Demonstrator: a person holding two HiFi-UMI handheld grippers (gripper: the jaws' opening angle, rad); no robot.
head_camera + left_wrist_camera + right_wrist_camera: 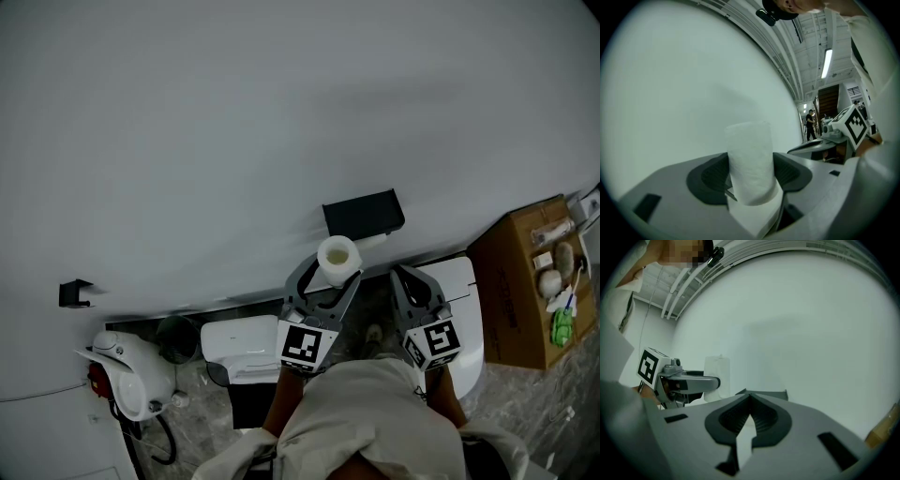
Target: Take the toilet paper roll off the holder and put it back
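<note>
My left gripper [330, 276] is shut on the white toilet paper roll [338, 258], which stands upright between its pads just below and left of the black holder [363, 214] on the white wall. In the left gripper view the roll [749, 159] fills the gap between the dark pads [710, 177], and a loose sheet hangs below it. My right gripper [412, 281] is held beside it to the right, under the holder, shut with nothing in it. In the right gripper view its jaw tips meet [749, 397], and the roll [717, 375] shows at the left.
A white toilet [246, 343] and a white appliance [127, 370] stand on the floor at the lower left. A cardboard box [516, 291] with small items stands at the right. A small black bracket [75, 293] sticks out of the wall at far left.
</note>
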